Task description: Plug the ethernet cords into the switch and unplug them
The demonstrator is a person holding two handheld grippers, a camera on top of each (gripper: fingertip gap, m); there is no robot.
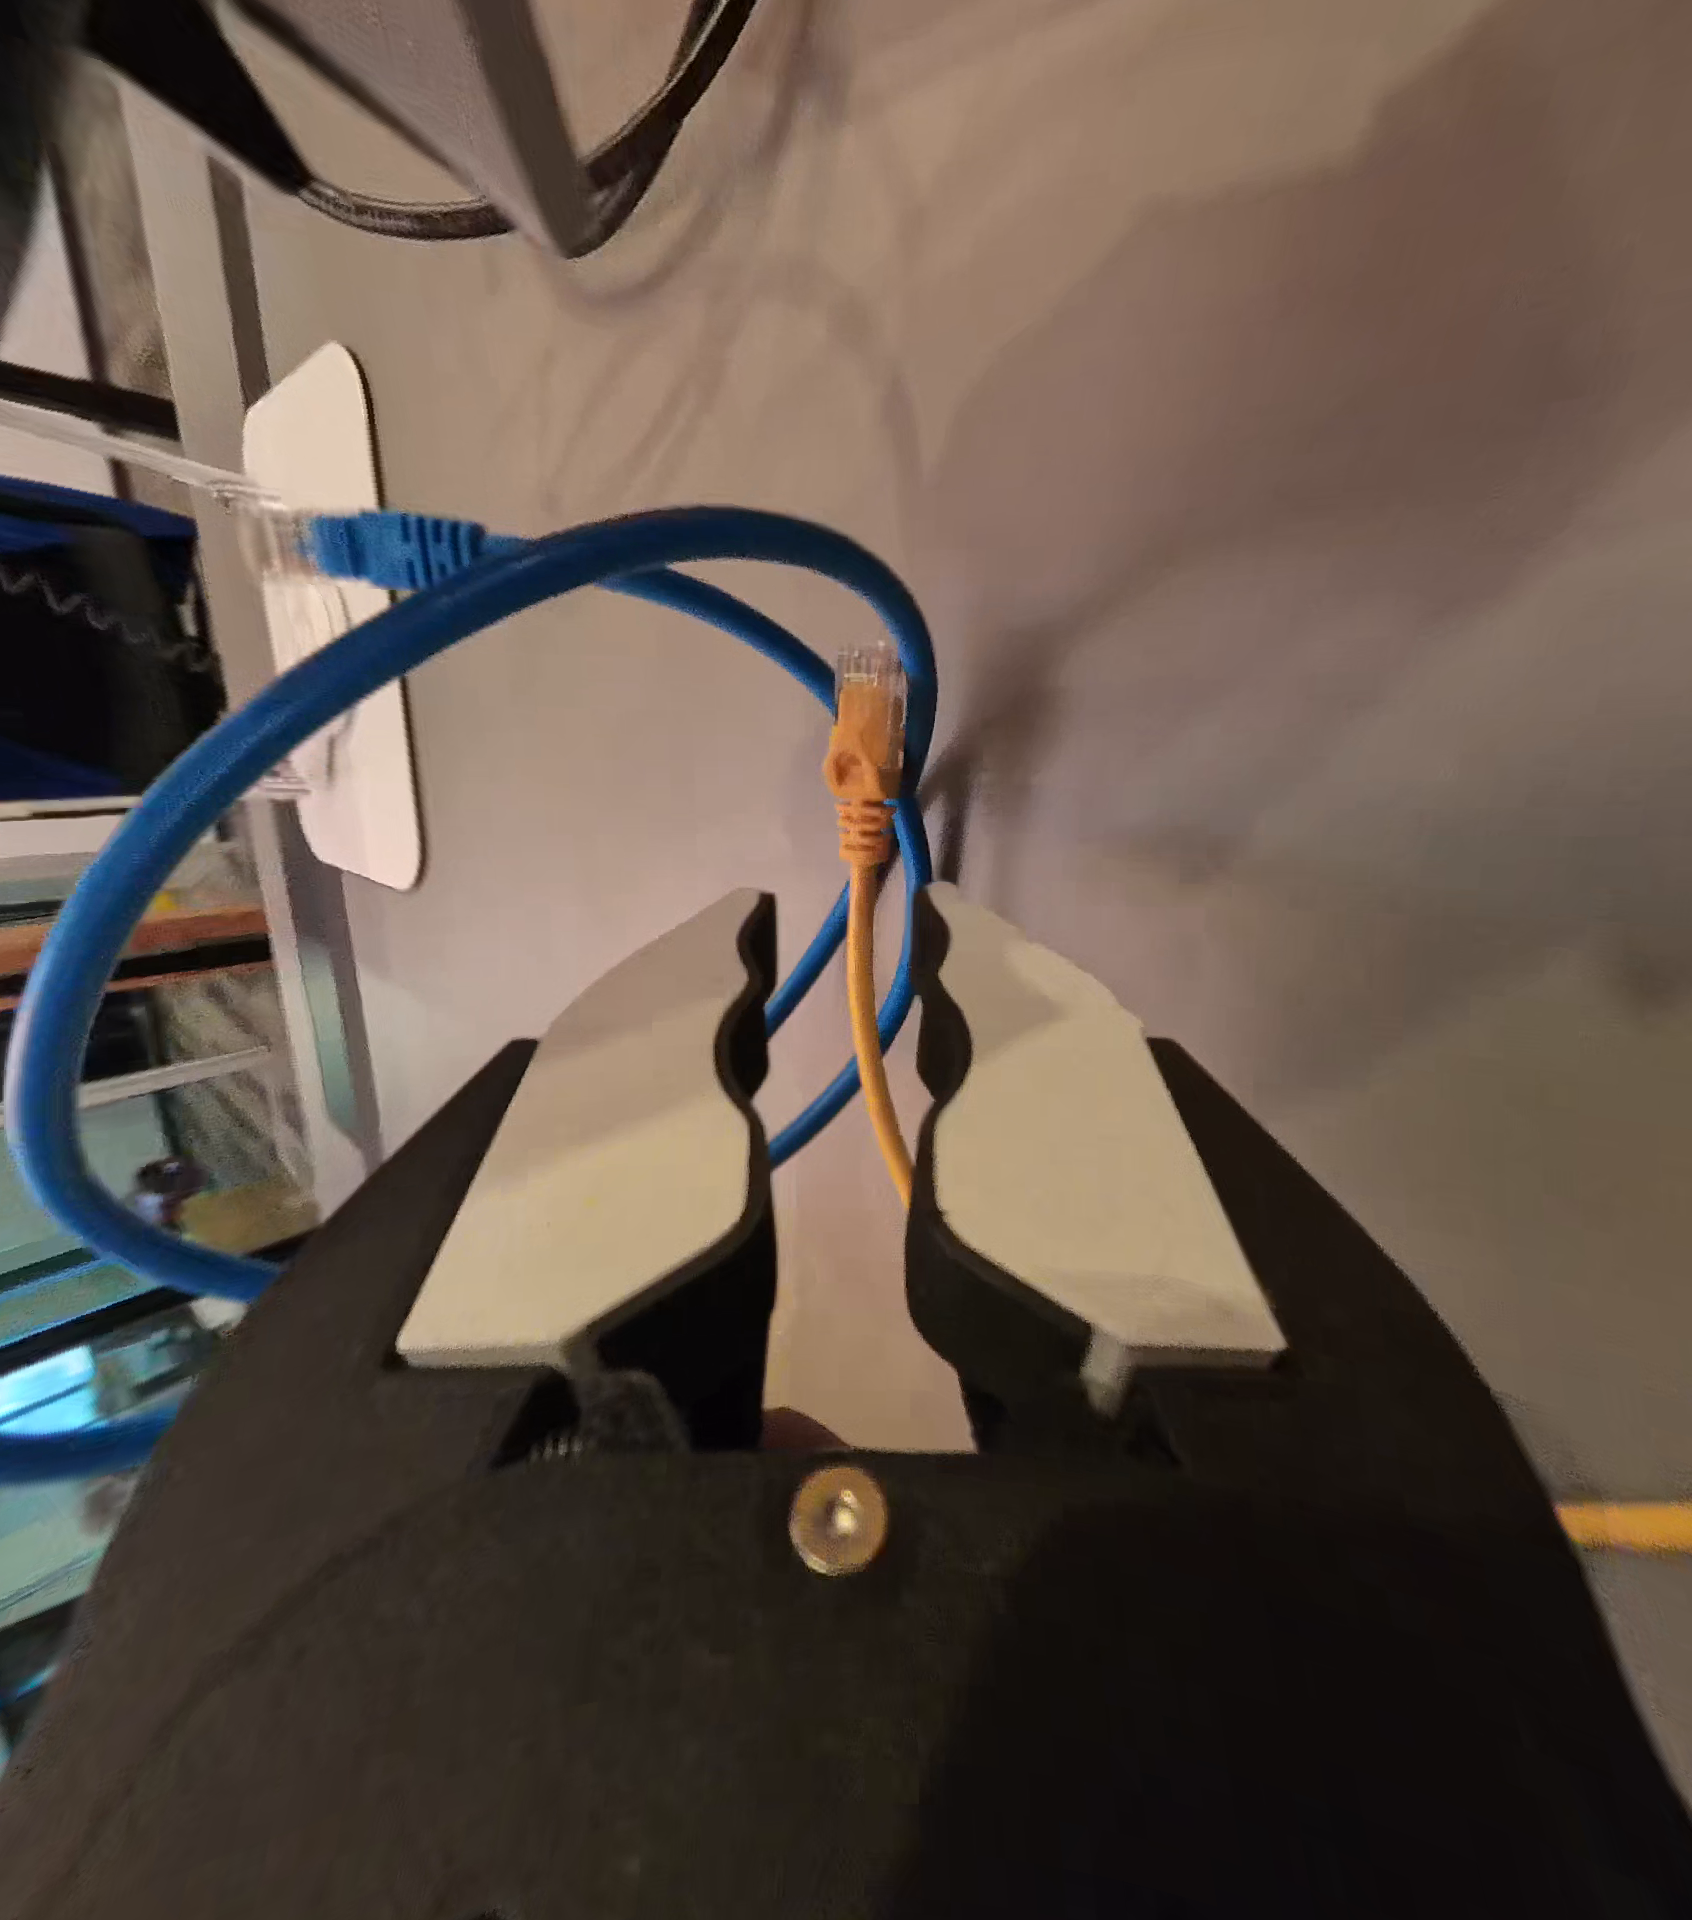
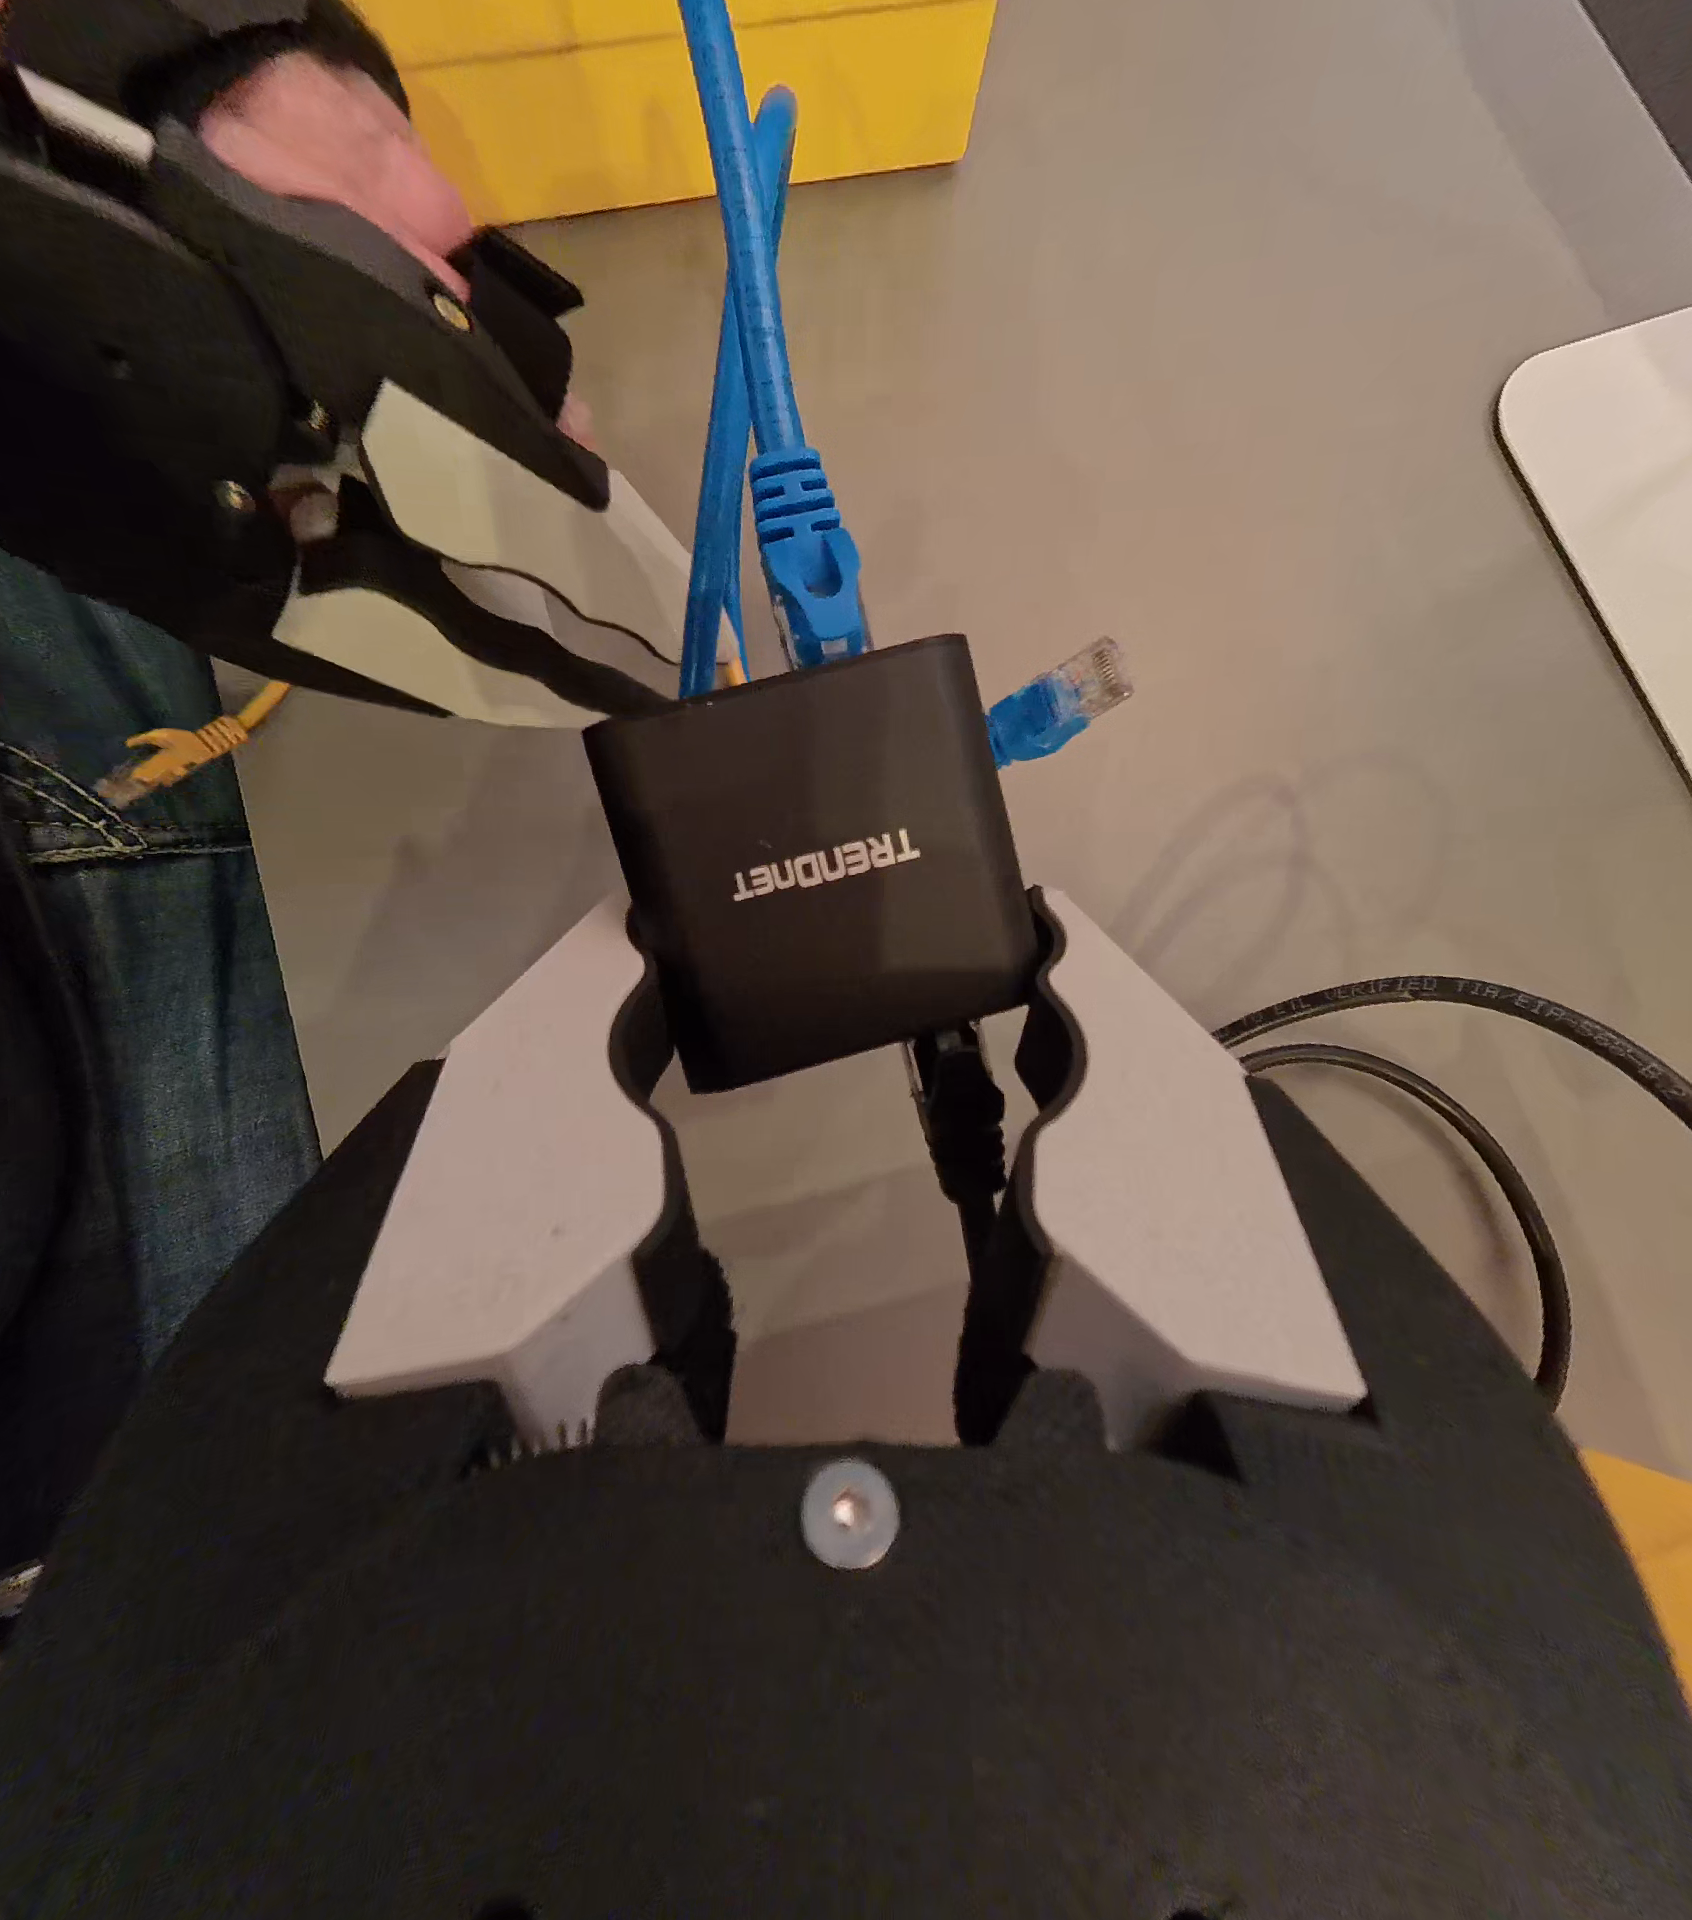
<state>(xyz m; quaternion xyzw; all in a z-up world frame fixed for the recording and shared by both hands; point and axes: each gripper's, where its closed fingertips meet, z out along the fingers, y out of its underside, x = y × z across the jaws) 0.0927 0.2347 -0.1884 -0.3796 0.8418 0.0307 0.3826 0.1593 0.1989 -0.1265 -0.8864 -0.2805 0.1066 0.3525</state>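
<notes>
My right gripper [image 2: 837, 914] is shut on the near end of the black switch [image 2: 821, 810] and holds it over the grey table. A blue cord's plug [image 2: 806, 551] sits in the switch's far side. A second blue plug [image 2: 1065, 696] lies free to its right and also shows in the left wrist view [image 1: 364, 545]. A black cord [image 2: 961, 1122] enters the near side. My left gripper [image 1: 847, 914] is nearly closed on the orange cord [image 1: 868, 1039], whose plug [image 1: 863, 748] points ahead past the tips. In the right wrist view its tips [image 2: 660, 686] reach the switch's far left corner.
The orange cord's other plug [image 2: 172, 753] hangs off the table's left edge by a person's jeans [image 2: 94, 987]. A white stand base [image 2: 1652, 540] lies at the right, a yellow box [image 2: 717, 94] at the back. Black cable loops [image 2: 1507, 1143] lie at the near right. The left gripper's tips are roughly 10 centimetres from the right gripper's.
</notes>
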